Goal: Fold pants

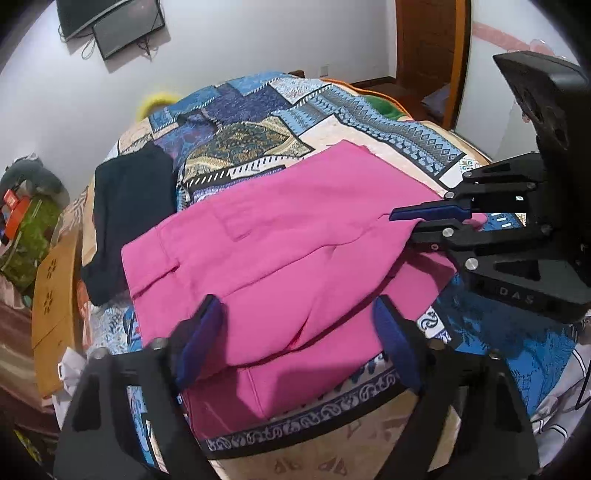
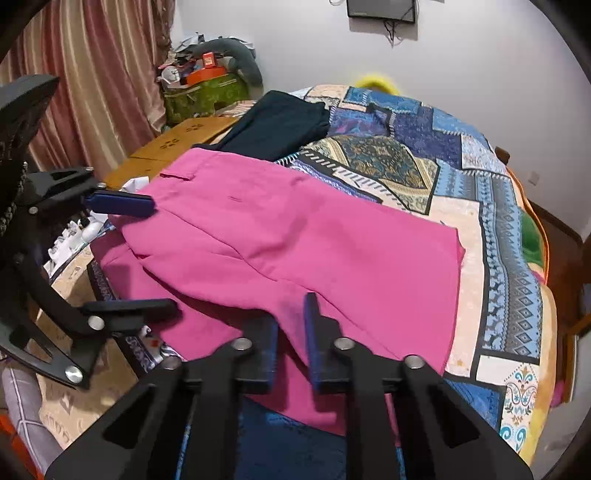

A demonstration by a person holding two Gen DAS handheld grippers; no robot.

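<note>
L gripper (image 1: pixel 295 325): jaws spread wide, nothing pinched between pads, held low near front edge of bed. R gripper (image 2: pixel 291 321): jaws narrowed, small gap seen, pink cloth pinched between pads, tilted down toward bed, approx level w/ L.

There is one pink pants (image 1: pixel 280 243) on one bed (image 1: pixel 369 122). One dark cloth (image 1: pixel 129 214) lies at the bed's edge. Two grippers: left (image 1: pixel 295 332) and right (image 2: pixel 291 332). Two screens (image 1: pixel 110 22) hang on the wall.
</note>
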